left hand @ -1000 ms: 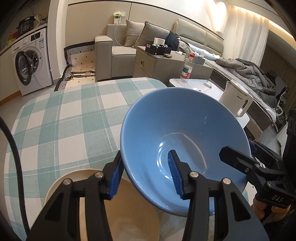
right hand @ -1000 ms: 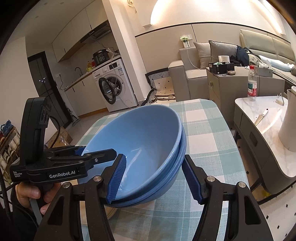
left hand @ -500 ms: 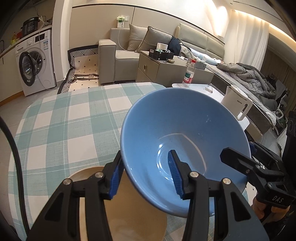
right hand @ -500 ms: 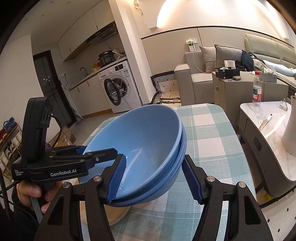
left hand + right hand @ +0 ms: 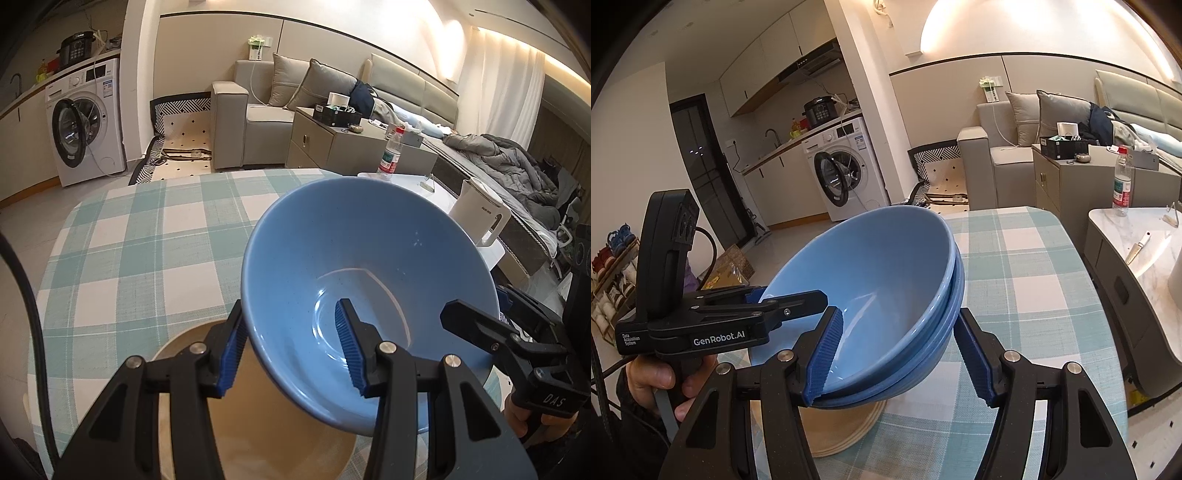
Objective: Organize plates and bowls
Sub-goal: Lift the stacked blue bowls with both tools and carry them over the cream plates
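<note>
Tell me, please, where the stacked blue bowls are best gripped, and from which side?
Grip the blue bowls at the rim wall, one finger inside and one outside, from two opposite sides. The walls flare steeply and the nested stack looks too wide to span, so pinching through the wall seems most secure, as the left gripper and right gripper do now.

A white washing machine (image 5: 86, 122) stands under a kitchen counter at the left. A grey sofa (image 5: 255, 114) with cushions lines the cream far wall, white curtains (image 5: 513, 92) hang at the right, and warm cove light glows overhead. The floor (image 5: 26, 210) is pale.
</note>
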Tool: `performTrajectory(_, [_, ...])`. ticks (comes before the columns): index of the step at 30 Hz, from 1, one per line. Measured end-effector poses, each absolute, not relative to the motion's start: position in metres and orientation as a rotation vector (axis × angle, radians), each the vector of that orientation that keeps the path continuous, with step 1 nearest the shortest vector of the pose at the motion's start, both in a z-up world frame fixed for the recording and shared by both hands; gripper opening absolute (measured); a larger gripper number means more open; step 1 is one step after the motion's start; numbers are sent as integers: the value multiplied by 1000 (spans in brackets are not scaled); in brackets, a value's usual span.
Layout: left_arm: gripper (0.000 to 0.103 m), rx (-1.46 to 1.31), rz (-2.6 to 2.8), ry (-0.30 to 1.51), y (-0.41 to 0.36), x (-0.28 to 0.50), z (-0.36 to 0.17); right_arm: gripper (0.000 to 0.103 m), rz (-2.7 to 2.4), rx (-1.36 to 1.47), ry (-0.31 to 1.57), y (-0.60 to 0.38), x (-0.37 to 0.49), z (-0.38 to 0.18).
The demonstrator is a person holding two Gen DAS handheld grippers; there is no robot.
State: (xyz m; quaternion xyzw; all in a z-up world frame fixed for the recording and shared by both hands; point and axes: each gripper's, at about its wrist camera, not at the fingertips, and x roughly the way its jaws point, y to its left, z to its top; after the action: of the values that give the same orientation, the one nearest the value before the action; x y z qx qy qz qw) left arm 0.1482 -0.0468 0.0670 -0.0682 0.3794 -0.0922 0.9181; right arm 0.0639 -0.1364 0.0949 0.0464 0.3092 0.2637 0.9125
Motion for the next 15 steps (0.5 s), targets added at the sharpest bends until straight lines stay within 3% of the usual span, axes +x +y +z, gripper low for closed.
performTrajectory(15, [47, -161, -155, 776, -18, 135, 60, 65, 593, 75, 657, -108, 66, 83])
